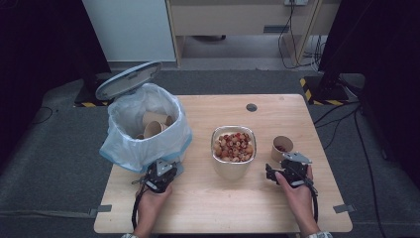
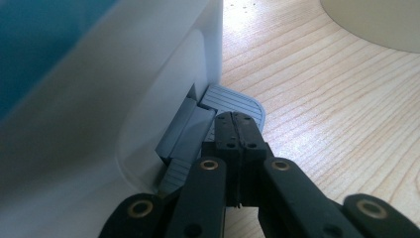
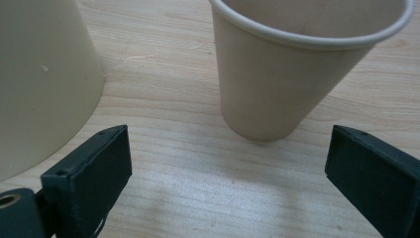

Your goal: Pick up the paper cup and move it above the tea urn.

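Note:
A white pedal bin (image 1: 143, 131) lined with a pale blue bag stands at the table's left, its lid (image 1: 128, 79) tipped up. Paper cups (image 1: 153, 124) lie inside it. My left gripper (image 1: 161, 173) is at the bin's foot. In the left gripper view its jaws are shut (image 2: 237, 121), with the tips over the grey pedal (image 2: 233, 101) and nothing between them. A brown paper cup (image 1: 282, 148) stands upright at the right, something red inside. My right gripper (image 1: 286, 165) is open just short of it. The cup (image 3: 297, 74) stands ahead of the gripper (image 3: 228, 148), untouched.
A cream bowl (image 1: 234, 148) of red and tan pieces sits mid-table between the two grippers, and its wall (image 3: 39, 74) is close to my right gripper's left jaw. The wooden table (image 1: 223, 208) has bare room along its front. Black stands and cables lie on the floor beyond.

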